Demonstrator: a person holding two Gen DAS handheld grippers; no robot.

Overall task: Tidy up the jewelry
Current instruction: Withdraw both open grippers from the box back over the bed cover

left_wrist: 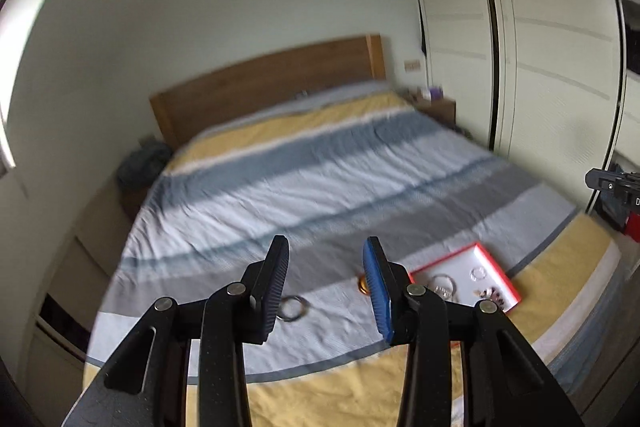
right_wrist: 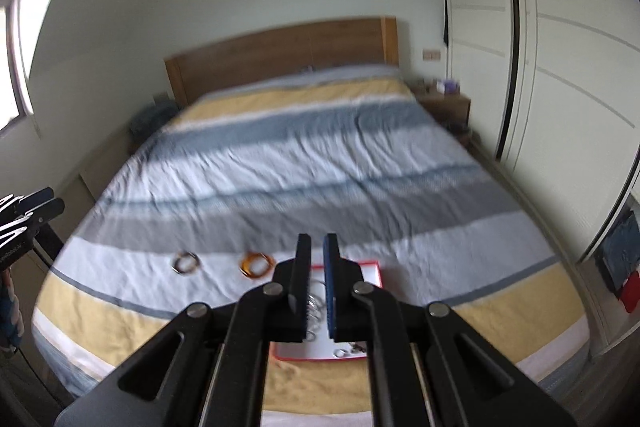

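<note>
A red-rimmed white tray (left_wrist: 486, 254) lies on the bed's near end and holds several bracelets and small pieces. It also shows in the right wrist view (right_wrist: 370, 269). A dark ring bangle (left_wrist: 295, 308) and an orange bangle (left_wrist: 362, 285) lie on the bedspread left of the tray; they also show in the right wrist view, the dark bangle (right_wrist: 186, 263) and the orange bangle (right_wrist: 256, 264). My left gripper (left_wrist: 325, 251) is open and empty, above the bangles. My right gripper (right_wrist: 317, 247) is nearly shut with a narrow gap, above the tray, holding nothing that I can see.
The striped bedspread (right_wrist: 304, 163) covers a wide bed with a wooden headboard (right_wrist: 280, 55). A nightstand (right_wrist: 446, 103) stands at the back right beside white wardrobe doors (right_wrist: 560, 67). The other gripper shows at the left edge of the right wrist view (right_wrist: 24, 219).
</note>
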